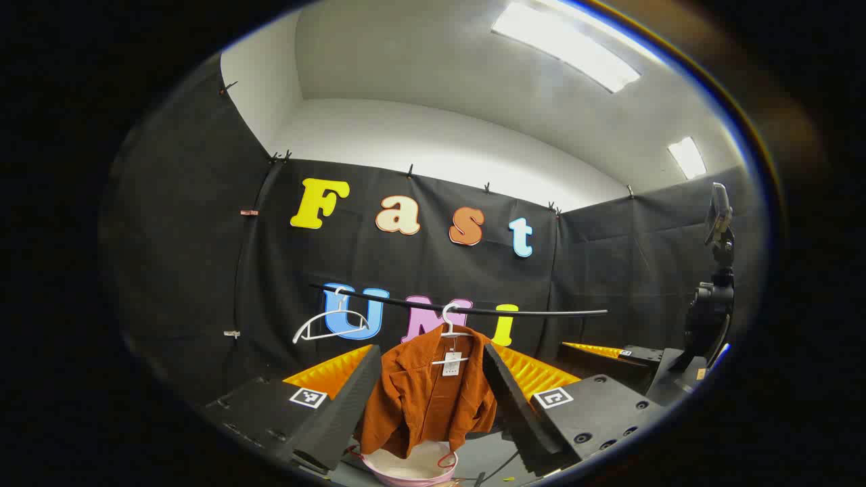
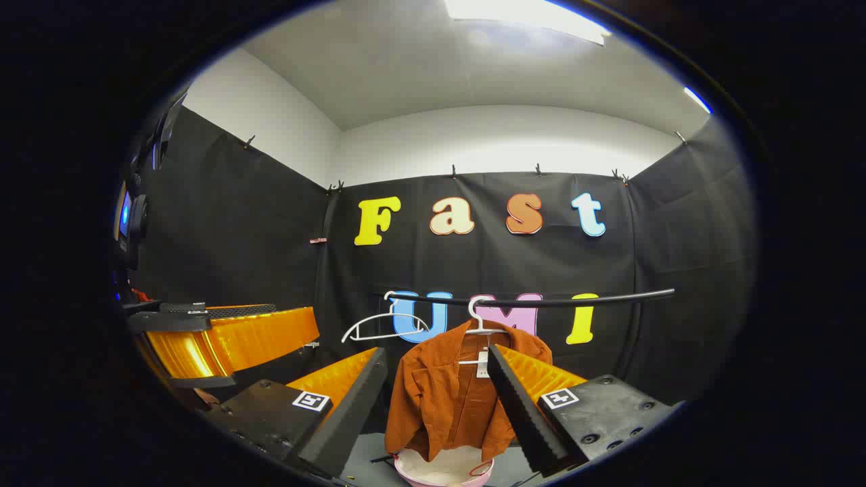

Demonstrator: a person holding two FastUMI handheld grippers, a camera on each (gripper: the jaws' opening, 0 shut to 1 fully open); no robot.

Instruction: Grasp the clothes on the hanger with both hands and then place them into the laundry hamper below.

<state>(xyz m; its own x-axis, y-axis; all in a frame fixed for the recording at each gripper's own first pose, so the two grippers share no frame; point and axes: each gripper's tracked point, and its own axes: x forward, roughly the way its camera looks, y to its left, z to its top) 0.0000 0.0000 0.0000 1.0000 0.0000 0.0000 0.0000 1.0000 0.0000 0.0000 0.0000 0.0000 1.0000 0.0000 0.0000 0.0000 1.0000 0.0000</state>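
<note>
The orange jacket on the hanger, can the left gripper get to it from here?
Probably yes. The left gripper is open and the orange jacket hangs straight ahead between its fingers, with nothing between them. It is not touching yet.

square markers, screw holes, ridged fingers (image 1: 358, 399)

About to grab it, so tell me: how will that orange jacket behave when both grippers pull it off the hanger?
Probably floppy: the jacket hangs in loose folds. It may snag, since the hanger sits inside its collar.
</note>
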